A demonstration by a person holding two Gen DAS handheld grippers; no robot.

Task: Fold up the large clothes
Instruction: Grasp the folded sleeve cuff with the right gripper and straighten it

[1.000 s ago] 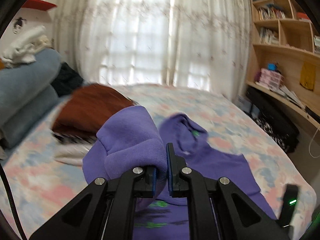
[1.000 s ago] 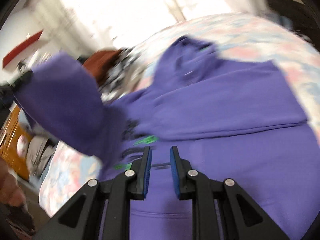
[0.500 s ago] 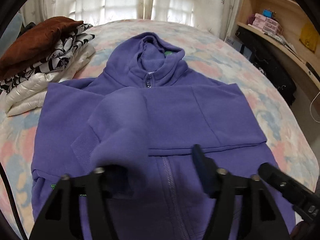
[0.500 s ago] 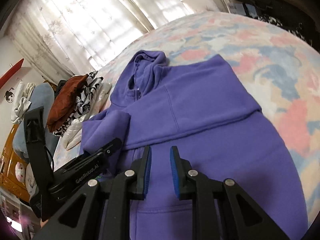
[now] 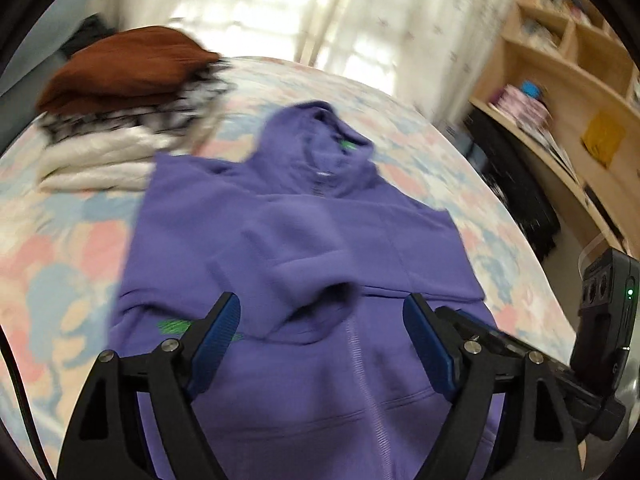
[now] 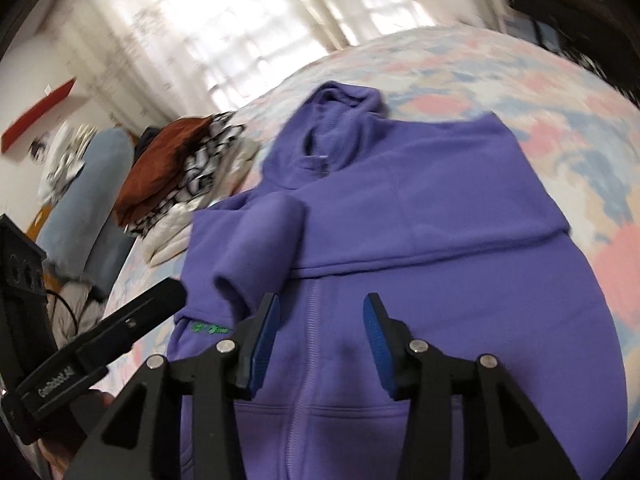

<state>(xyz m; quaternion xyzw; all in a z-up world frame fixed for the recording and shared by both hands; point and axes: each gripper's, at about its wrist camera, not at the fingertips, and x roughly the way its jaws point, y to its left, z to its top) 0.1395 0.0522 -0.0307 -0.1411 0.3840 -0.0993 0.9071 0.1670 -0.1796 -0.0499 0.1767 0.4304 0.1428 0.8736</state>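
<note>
A purple zip hoodie [image 5: 320, 240] [image 6: 400, 240] lies flat on the bed, hood at the far end, both sleeves folded across its chest. The left sleeve's cuff [image 5: 316, 292] [image 6: 236, 280] rests loose on the front. My left gripper [image 5: 322, 332] hovers just over the hoodie near that cuff, jaws still opening, nothing between them. My right gripper [image 6: 320, 332] hangs above the zipper line, jaws opening as well and empty. The left gripper [image 6: 120, 328] shows in the right wrist view at lower left; the right gripper's body [image 5: 600, 320] appears at the right edge of the left wrist view.
A stack of folded clothes [image 5: 120, 112] [image 6: 180, 176], brown on top, sits on the floral bedsheet [image 5: 60, 240] left of the hoodie. Wooden shelves [image 5: 560, 80] and dark bags stand beyond the bed's right side. Curtains [image 6: 240, 20] cover the window behind.
My left gripper let go of the sleeve, which now lies folded on the hoodie's chest, and the gripper sank lower and opened wide. The right gripper's jaws parted from nearly shut.
</note>
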